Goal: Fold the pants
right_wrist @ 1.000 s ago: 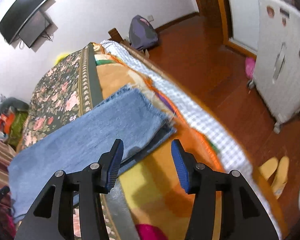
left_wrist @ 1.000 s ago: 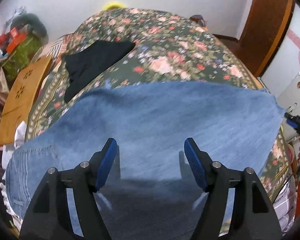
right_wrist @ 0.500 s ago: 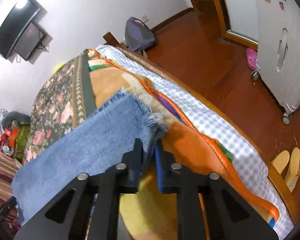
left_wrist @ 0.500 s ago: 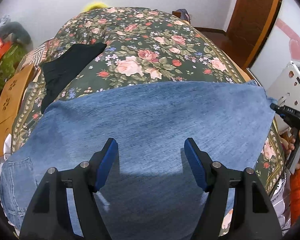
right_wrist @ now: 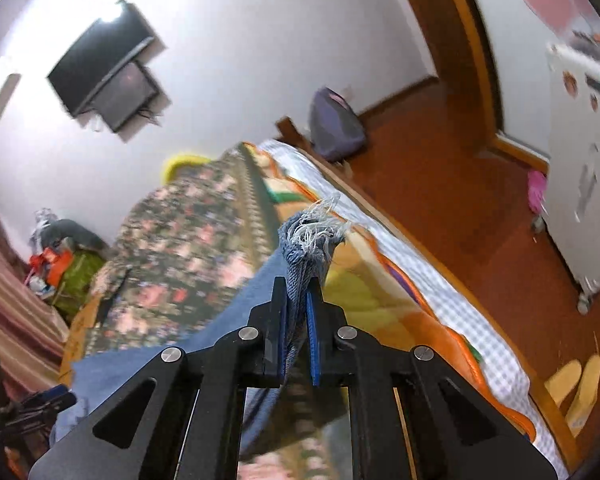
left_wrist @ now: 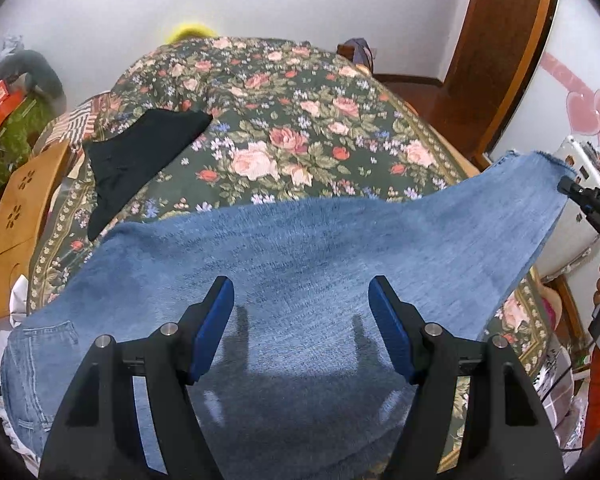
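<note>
Blue denim pants (left_wrist: 300, 280) lie across the near end of a bed with a floral cover (left_wrist: 284, 128). Their waist and pocket are at the lower left of the left wrist view. My left gripper (left_wrist: 302, 320) hovers open above the middle of the denim, nothing between its fingers. My right gripper (right_wrist: 298, 312) is shut on the frayed leg hem (right_wrist: 312, 236), which it holds raised above the bed. In the left wrist view that lifted hem (left_wrist: 540, 184) rises at the right, where the right gripper's black body (left_wrist: 588, 204) shows.
A black garment (left_wrist: 140, 148) lies on the floral cover at the left. A wooden board (left_wrist: 16, 220) stands beside the bed's left edge. A white suitcase (right_wrist: 580, 160), slippers (right_wrist: 572, 384) and a purple bag (right_wrist: 336, 128) are on the wooden floor to the right.
The right gripper closed on the hem at the bed's edge and lifted it up. The denim's right end has risen off the bed. The left gripper stayed open and shifted slightly.
</note>
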Demonstrator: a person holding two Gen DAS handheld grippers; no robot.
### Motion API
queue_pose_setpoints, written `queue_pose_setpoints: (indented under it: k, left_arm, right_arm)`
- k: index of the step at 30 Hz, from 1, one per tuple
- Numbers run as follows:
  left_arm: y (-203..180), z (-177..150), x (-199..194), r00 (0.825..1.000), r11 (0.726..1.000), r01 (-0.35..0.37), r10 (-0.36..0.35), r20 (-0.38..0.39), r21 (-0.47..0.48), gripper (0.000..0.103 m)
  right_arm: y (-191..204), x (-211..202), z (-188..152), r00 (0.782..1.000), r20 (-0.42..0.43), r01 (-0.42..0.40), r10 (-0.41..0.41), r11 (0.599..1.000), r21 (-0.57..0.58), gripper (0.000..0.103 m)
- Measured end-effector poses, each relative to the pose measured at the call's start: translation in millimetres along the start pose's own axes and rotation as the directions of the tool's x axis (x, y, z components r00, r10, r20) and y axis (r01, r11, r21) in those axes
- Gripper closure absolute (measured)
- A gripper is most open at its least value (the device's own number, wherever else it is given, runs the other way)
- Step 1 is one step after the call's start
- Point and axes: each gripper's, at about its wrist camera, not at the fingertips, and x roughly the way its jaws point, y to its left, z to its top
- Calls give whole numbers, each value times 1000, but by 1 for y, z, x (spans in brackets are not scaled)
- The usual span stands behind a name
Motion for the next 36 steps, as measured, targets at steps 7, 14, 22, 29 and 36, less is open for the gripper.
queue_pose_setpoints:
  k: [7, 14, 22, 29, 36]
  left_arm:
    - [12, -1, -23, 999, 1000, 5, -4, 52, -14, 33]
    - [31, -8, -42, 996, 999, 17, -14, 90, -33, 33]
    - [56, -21, -54, 994, 997, 30, -22, 109, -71, 33]
    - [80, -34, -58, 994, 994, 25, -13, 106, -111, 33]
    - [87, -41, -57, 996, 992, 20, -8, 90, -127, 33]
  right_arm:
    - [69, -18, -1, 995, 20, -94, 98, 986, -134, 95]
    - [129, -10, -18, 981, -35, -194, 191, 952, -237, 95]
    - [190, 16, -54, 949, -163, -308, 268, 895, -323, 95]
    - [219, 51, -111, 894, -354, -397, 276, 853, -338, 95]
    - [225, 87, -165, 840, -508, -410, 190, 835, -367, 93]
